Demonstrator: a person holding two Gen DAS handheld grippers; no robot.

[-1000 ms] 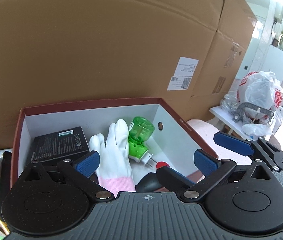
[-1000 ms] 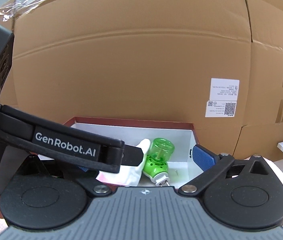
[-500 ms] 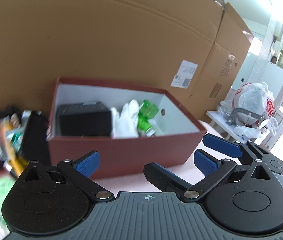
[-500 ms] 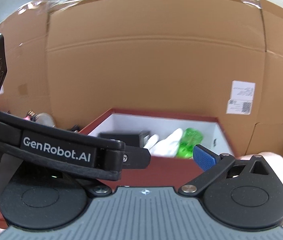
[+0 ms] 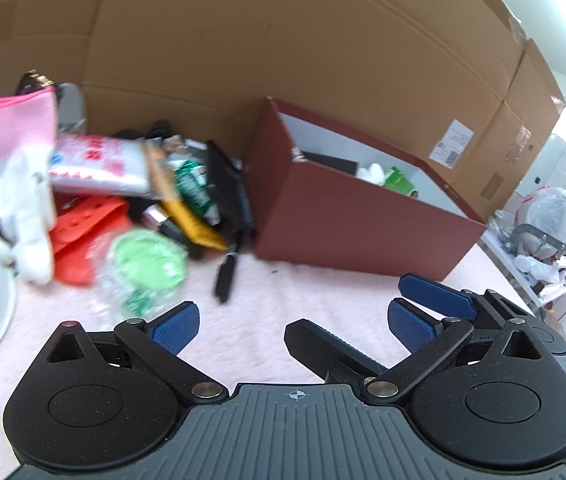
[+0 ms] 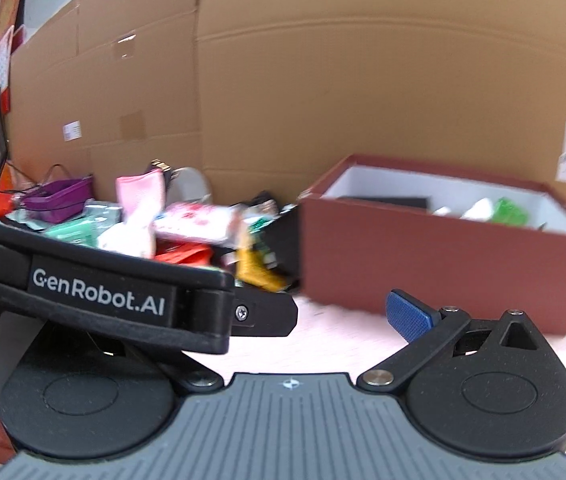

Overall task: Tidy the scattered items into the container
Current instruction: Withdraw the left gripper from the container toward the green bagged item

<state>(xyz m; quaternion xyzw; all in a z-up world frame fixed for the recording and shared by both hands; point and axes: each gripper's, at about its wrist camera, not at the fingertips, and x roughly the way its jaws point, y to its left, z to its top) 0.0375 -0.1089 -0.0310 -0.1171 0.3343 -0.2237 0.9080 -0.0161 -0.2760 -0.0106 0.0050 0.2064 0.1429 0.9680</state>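
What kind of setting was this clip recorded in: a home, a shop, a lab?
Probably an improvised recording corner indoors, not a lived-in room. A wall of flattened cardboard backs the pink-covered table, household clutter lies piled beside a red box, and plastic bags sit on a side table.

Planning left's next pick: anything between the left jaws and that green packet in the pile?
Nothing visible. The left gripper is open over bare pink cloth; the green packet lies ahead-left at the pile's near edge.

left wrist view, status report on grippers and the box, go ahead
Left gripper open, empty; right gripper open, empty. Dark red cardboard box holds a few items. Cluttered pile waits left of it. Black marker pen lies nearest, nothing blocking.
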